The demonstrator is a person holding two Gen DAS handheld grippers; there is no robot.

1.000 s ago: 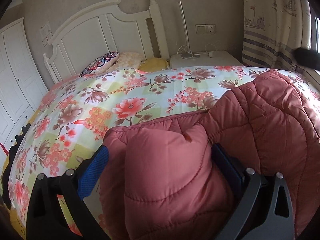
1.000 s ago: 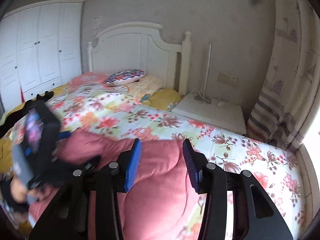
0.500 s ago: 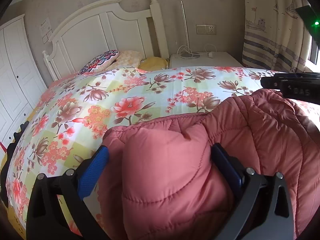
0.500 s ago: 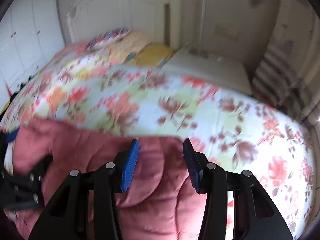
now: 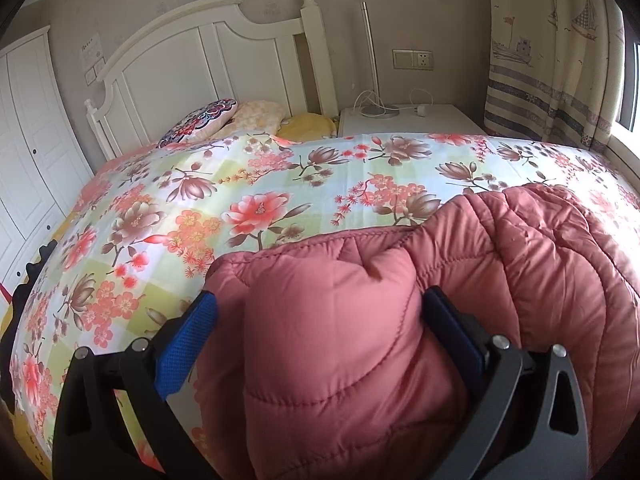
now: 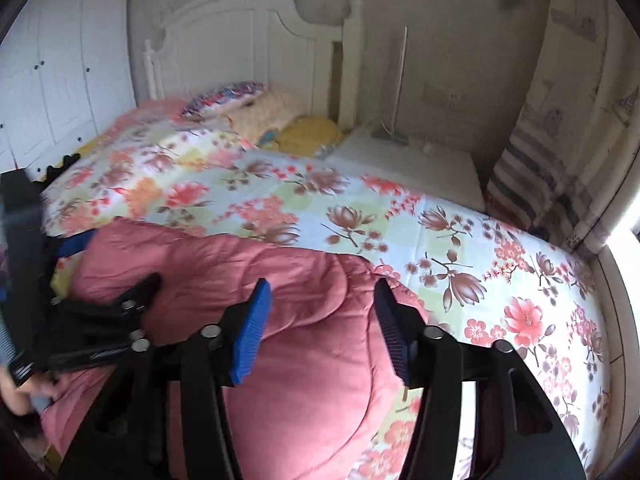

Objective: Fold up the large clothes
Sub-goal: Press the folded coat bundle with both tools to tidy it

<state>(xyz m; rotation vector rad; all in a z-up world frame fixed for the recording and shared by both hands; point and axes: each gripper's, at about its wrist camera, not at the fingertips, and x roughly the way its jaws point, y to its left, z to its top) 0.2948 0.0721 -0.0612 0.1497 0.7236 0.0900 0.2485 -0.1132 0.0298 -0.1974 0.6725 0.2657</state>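
Pink quilted jacket lies on the near part of the bed, on the floral bedspread, spread across toward the window side.

Left gripper: jaws wide, a thick puffed fold of the jacket bulging between them. Right-hand blue pad is pressed into the padding; left-hand pad sits at the fold's edge, contact there not clear. Reads as a grip on the bulky fold.

Right gripper: jaws opening, fairly wide. Jacket fabric lies under and between the 2 blue pads, but a gap shows beside the pads; they do not press on it.

Left gripper also shows at the left edge of the right wrist view, blurred, with part of a hand below it.

Background: white headboard, patterned pillow, white bedside table with a thin lamp, striped curtain, white wardrobe.
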